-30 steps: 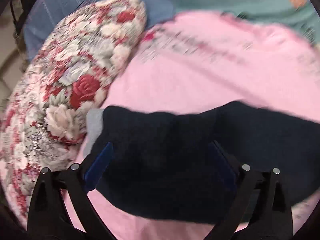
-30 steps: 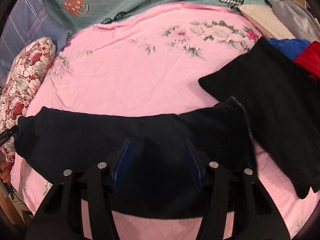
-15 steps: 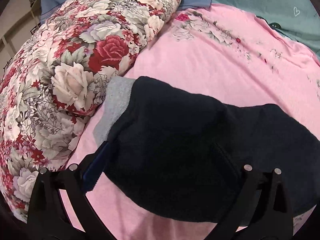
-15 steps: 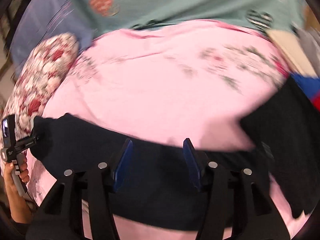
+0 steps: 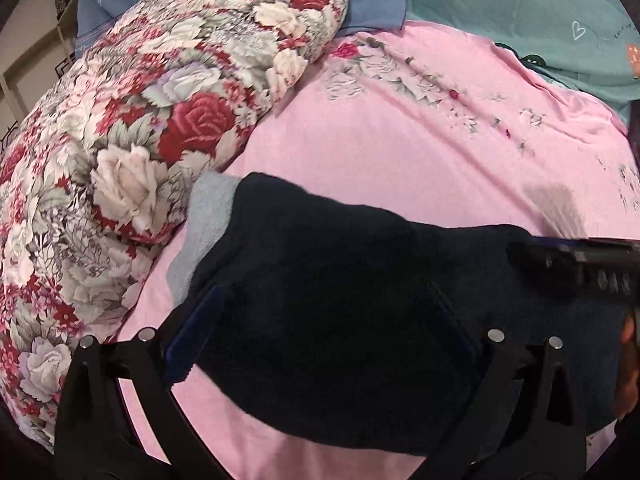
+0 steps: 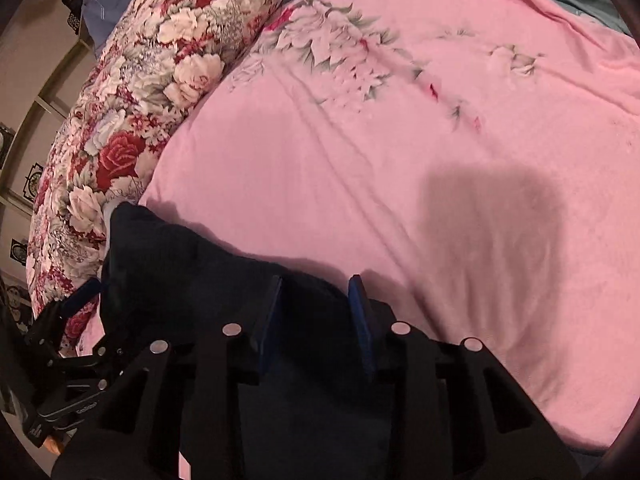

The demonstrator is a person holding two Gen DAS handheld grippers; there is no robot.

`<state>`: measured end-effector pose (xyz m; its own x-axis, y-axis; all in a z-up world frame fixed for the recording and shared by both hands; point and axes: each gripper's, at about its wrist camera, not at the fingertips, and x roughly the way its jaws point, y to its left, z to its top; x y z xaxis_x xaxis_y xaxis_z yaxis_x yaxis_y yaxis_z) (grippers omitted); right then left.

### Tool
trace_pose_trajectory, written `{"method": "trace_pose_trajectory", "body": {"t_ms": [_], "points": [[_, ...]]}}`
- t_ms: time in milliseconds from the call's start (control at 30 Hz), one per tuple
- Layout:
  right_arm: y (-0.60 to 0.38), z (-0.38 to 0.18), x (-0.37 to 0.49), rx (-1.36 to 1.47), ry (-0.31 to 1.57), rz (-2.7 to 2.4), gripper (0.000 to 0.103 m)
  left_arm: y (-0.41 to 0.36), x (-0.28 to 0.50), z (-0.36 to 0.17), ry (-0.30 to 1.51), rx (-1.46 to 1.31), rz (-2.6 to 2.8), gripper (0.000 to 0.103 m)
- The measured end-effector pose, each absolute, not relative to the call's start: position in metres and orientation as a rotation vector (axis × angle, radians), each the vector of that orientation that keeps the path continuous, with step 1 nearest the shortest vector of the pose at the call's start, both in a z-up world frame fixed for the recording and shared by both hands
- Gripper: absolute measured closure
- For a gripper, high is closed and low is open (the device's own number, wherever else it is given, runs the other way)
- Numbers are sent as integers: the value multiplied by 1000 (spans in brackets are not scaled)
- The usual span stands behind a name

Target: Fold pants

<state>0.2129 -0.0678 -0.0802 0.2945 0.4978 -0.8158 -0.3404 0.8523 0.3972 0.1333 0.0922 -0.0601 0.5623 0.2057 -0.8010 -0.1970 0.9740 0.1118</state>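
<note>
A: Where are the dark navy fleece pants [image 5: 340, 292]?
B: On the pink sheet [image 5: 420, 152], beside the rose-print quilt [image 5: 140, 128].
A: Grippers?
B: Left gripper [image 5: 320, 320] spread wide over the cloth, not pinching. Right gripper [image 6: 316, 312] just closing, fabric between the pads; grip unclear.

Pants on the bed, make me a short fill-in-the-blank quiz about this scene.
1. The dark pants lie on a sheet coloured ____.
2. The quilt beside the pants has a pattern of ____.
3. Lining showing at the pants' edge is coloured ____.
4. Pads on the right gripper are coloured ____.

Missing words: pink; roses; grey; blue
</note>
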Motion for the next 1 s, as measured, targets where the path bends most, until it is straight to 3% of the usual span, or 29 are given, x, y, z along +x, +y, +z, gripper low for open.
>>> {"method": "trace_pose_trajectory", "body": {"t_ms": [300,467,733,833,900,933,1000], "points": [[-68,-76,165,55,1060,678,68,78,156,-72,953,-9,227,3],[-61,-75,176,79,1088,686,65,72,164,-98,997,28,215,2],[-48,-83,209,179,1153,703,62,81,156,-97,995,8,204,2],[-50,-81,227,206,1145,643,90,84,155,-98,995,2,194,2],[-54,-75,232,212,1115,627,93,85,155,-99,995,-4,193,2],[-55,-71,234,203,1093,613,102,84,155,-99,994,-5,195,2],[-51,-67,238,169,1071,612,102,84,155,-100,993,-4,200,2]]}}
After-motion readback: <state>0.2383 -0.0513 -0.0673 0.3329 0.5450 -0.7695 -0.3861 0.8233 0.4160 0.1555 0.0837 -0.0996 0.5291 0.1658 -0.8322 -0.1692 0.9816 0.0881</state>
